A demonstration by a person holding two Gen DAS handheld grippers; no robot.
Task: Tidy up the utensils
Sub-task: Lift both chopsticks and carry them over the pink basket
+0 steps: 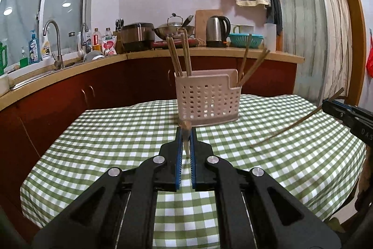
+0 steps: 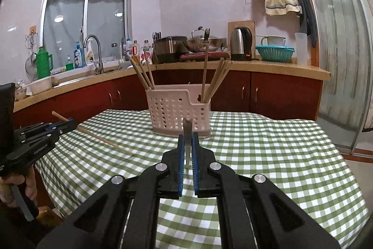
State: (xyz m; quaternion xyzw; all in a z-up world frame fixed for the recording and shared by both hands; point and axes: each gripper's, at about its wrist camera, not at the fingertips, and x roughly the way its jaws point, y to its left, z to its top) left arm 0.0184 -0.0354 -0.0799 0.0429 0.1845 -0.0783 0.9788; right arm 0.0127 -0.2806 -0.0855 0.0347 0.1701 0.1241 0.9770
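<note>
Left gripper (image 1: 185, 132): black plastic linkage arms, 4 round silver pivot screws, blue ribbed pads (image 1: 178, 155) on inner finger faces. White lettering "GenRobot.AI" on body side, seen in right wrist view.
Right gripper (image 2: 187, 142): same build, black, silver screws, blue pads; white letters "DAS…" on side.
Hand (image 2: 28, 188) nr left gripper's black grip; sleeve not visible.

The left gripper (image 1: 186, 132) is clamped on a wooden chopstick (image 1: 185, 139), seen end-on between its blue pads, just in front of the perforated utensil holder (image 1: 207, 100). The holder stands on the green checked tablecloth (image 1: 105, 139). Upright chopsticks (image 1: 179, 55) fill the holder's left compartment and leaning ones its right. To the holder's right, the right gripper (image 1: 328, 104) pinches another chopstick (image 1: 291, 126) that slants down towards the cloth.
</note>
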